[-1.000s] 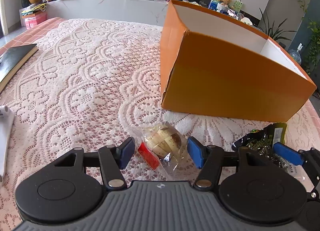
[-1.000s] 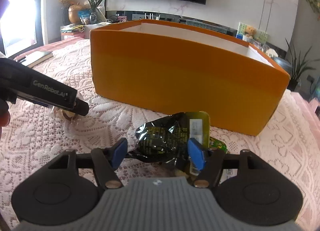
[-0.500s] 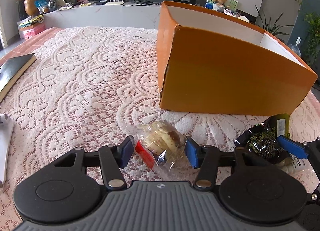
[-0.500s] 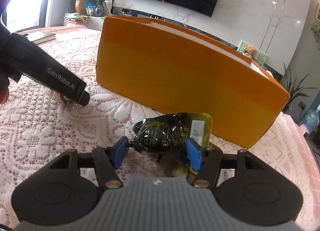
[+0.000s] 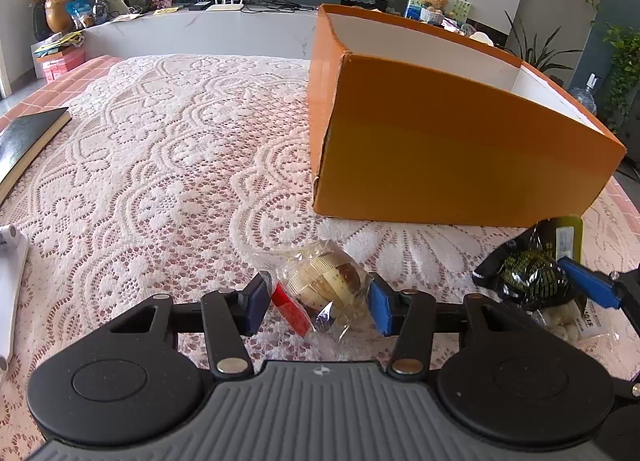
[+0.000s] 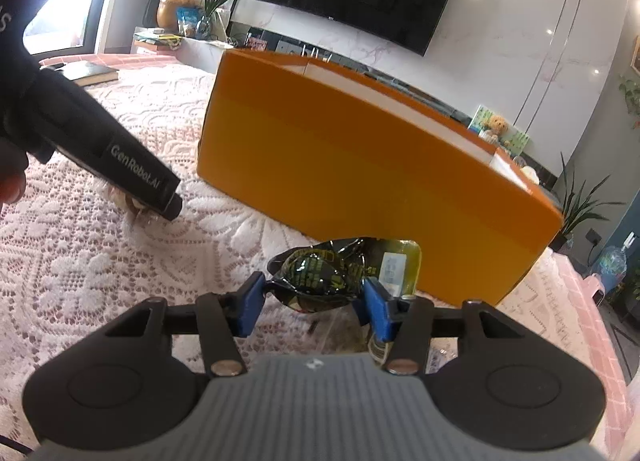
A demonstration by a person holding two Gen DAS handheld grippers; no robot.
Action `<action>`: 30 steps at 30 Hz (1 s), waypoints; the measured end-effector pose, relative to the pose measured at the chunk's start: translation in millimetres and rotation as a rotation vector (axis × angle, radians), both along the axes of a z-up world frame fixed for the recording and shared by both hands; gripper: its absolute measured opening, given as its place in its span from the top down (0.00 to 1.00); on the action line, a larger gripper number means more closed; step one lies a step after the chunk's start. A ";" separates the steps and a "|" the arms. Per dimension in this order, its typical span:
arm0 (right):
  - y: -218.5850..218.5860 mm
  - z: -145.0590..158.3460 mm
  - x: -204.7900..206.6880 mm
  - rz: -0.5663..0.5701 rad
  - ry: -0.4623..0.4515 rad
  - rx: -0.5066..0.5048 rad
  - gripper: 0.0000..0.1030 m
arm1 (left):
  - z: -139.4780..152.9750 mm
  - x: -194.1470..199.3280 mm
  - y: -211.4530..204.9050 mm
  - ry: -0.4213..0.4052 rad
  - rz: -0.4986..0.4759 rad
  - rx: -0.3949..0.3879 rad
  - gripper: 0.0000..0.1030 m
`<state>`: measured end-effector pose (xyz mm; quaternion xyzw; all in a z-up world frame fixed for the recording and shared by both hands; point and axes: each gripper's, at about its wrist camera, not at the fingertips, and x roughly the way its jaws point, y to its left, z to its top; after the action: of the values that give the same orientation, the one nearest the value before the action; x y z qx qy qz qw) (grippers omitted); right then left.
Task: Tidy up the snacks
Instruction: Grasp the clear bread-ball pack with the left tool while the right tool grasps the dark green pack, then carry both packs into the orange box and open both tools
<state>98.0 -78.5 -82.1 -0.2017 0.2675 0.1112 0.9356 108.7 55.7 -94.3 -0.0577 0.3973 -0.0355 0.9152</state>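
Note:
My left gripper [image 5: 318, 303] is shut on a clear-wrapped cake snack [image 5: 326, 285] with a red end, held low over the lace tablecloth. My right gripper [image 6: 314, 301] is shut on a dark green crinkled snack packet [image 6: 320, 275], lifted off the cloth; it also shows at the right of the left wrist view [image 5: 528, 273]. The open orange cardboard box [image 5: 452, 149] stands just beyond both grippers; it fills the middle of the right wrist view [image 6: 360, 169]. The left gripper's black body [image 6: 120, 165] crosses the left of the right wrist view.
A clear bag of small white pieces [image 5: 568, 321] lies on the cloth under the right gripper. A black book [image 5: 28, 141] lies at the table's left edge. A white object [image 5: 8, 285] lies at the near left. A TV wall and shelf stand behind.
Both grippers have closed on their snacks and risen. The green packet is now off the cloth and the right wrist view has tilted.

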 end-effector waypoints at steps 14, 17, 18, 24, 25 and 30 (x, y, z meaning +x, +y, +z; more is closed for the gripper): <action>-10.7 35.2 -31.1 -0.013 -0.084 0.039 0.51 | 41.8 -34.5 0.0 -0.116 -0.031 0.001 0.46; -13.0 45.9 -41.4 -0.011 -0.115 0.035 0.52 | 55.0 -42.9 -3.8 -0.145 -0.048 -0.002 0.46; -14.7 48.9 -43.3 -0.011 -0.122 0.035 0.52 | 59.0 -45.1 -4.9 -0.152 -0.054 -0.009 0.46; -28.1 74.4 -49.0 -0.021 -0.161 0.064 0.52 | 82.0 -47.6 -11.1 -0.185 -0.086 -0.045 0.46; -30.8 79.0 -47.9 -0.022 -0.163 0.071 0.52 | 86.2 -46.0 -12.4 -0.191 -0.090 -0.046 0.46; -43.3 100.4 -38.8 -0.005 -0.204 0.052 0.52 | 108.2 -30.7 -16.1 -0.214 -0.128 -0.065 0.46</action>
<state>59.2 -121.8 18.2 -0.1870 0.1684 0.0947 0.9632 78.0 39.6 13.9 -0.0579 0.2987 -0.1128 0.9459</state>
